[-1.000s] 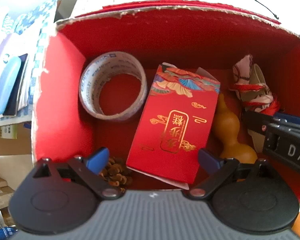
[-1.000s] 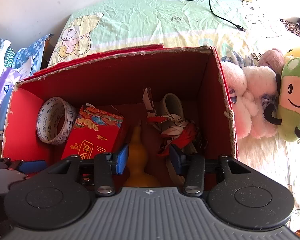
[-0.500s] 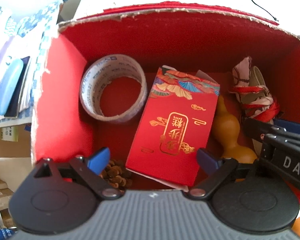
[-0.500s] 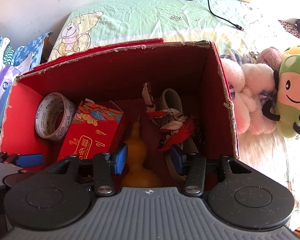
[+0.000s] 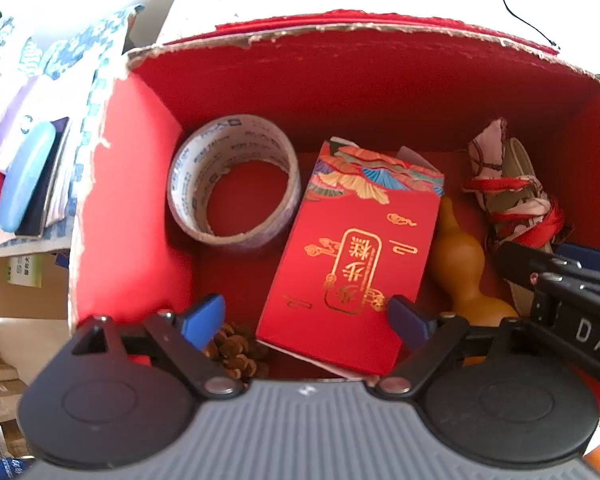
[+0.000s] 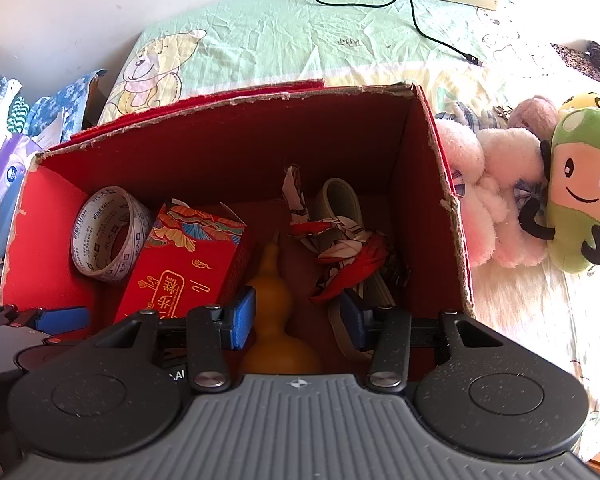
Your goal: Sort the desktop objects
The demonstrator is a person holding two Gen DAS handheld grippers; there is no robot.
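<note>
Red box (image 5: 132, 216) ahead of both empty, spread claws, left (image 5: 306, 320) and right (image 6: 298, 316), holds one tape roll (image 5: 232, 184), one gold-lettered packet (image 5: 352, 256), one gourd (image 6: 276, 304).

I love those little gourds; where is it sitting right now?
The gourd lies on the floor of the red box, between the red packet on its left and the scarf bundle on its right.

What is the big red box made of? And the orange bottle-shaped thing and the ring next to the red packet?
The big red box looks like cardboard: its torn rim shows brown, ragged paper under a matte red coat. The orange gourd seems to be a dried natural gourd or wood, smooth with a dull sheen; plastic is possible. The ring is a tape roll, apparently printed plastic film wound thin, slightly glossy.
</note>
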